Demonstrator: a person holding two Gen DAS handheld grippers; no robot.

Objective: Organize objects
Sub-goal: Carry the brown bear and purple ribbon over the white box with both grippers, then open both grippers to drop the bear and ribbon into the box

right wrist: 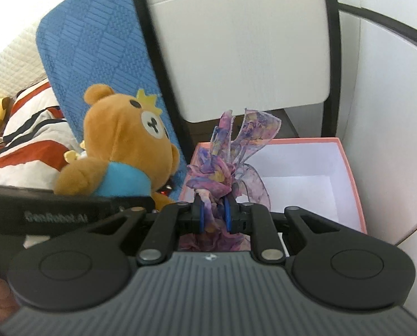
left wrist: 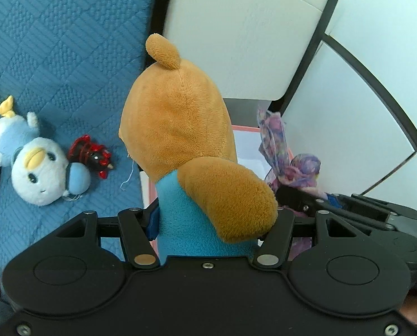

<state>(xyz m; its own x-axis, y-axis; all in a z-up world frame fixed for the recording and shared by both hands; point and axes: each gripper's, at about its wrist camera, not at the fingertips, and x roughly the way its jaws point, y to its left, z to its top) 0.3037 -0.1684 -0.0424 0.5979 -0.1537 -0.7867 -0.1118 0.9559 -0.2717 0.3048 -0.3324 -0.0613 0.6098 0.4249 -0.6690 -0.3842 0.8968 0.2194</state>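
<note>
My left gripper (left wrist: 208, 218) is shut on a brown teddy bear (left wrist: 177, 117) in a blue shirt, holding it by the body; the bear also shows in the right wrist view (right wrist: 124, 145), at the left. My right gripper (right wrist: 214, 215) is shut on a purple floral ribbon bow (right wrist: 231, 151), held over the near edge of an open pink box (right wrist: 348, 168) with a white inside. The bow also shows in the left wrist view (left wrist: 284, 151), to the right of the bear. The box looks empty where I can see into it.
A blue and white penguin plush (left wrist: 37, 165) and a small red and black toy (left wrist: 93, 154) lie on the blue quilted cover (left wrist: 54, 42). A beige panel (left wrist: 242, 28) stands behind the box. A red and white striped cloth (right wrist: 26, 134) lies at the left.
</note>
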